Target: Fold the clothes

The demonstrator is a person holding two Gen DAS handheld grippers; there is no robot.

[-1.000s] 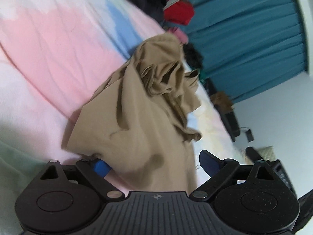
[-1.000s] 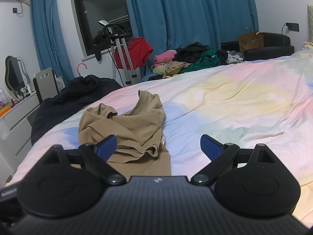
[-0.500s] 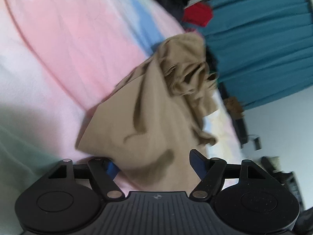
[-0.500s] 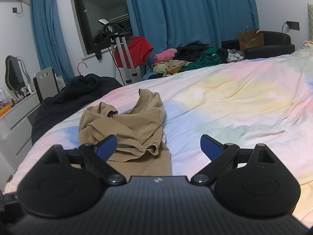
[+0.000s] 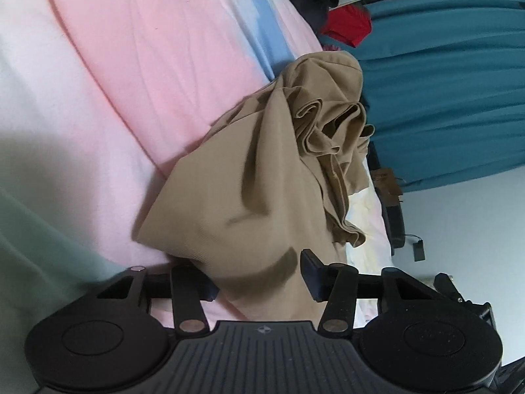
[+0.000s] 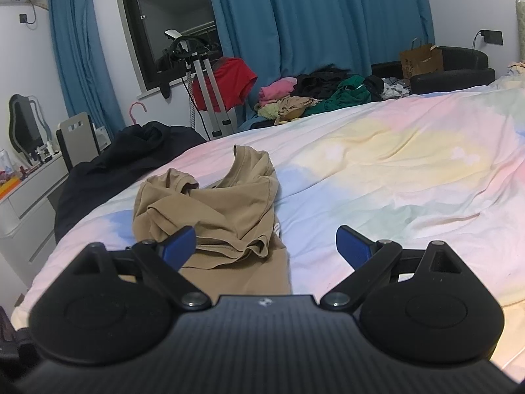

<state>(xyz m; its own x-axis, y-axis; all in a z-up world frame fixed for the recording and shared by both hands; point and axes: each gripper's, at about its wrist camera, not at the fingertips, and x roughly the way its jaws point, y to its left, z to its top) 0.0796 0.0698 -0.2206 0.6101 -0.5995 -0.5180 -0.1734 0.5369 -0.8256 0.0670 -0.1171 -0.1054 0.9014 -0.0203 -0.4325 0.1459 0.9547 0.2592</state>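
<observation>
Left wrist view has our left claw [image 5: 259, 277] low over the near hem of the tan garment [image 5: 262, 203], and its jaws have just been closing, now standing about half apart with the cloth between them; we cannot tell whether the blue pads press the fabric yet, since the left pad is mostly hidden under the hem and the right pad [image 5: 310, 274] sits at the cloth's edge. From there the garment runs away from us across the bed [image 5: 115, 75], smooth near the claw and bunched into folds at its far end. The pastel sheet under it shows pink, blue and pale green patches. Beyond the bed's edge hang teal curtains [image 5: 443, 98], with a red garment [image 5: 347, 28] beside them. In the right wrist view our right claw [image 6: 265, 246] hangs above the bed with its jaws wide and nothing between them; its left pad [image 6: 178, 244] overlaps the crumpled tan garment [image 6: 216, 210] in the picture, while the right pad stands over bare sheet [image 6: 393, 164]. The garment lies near the bed's left side, a sleeve opening turned up at its far left. A dark heap of cloth [image 6: 124, 161] lies at that edge of the bed, and farther off a pile of mixed clothes [image 6: 315, 95] sits below the curtains, near a brown paper bag [image 6: 421, 60]
</observation>
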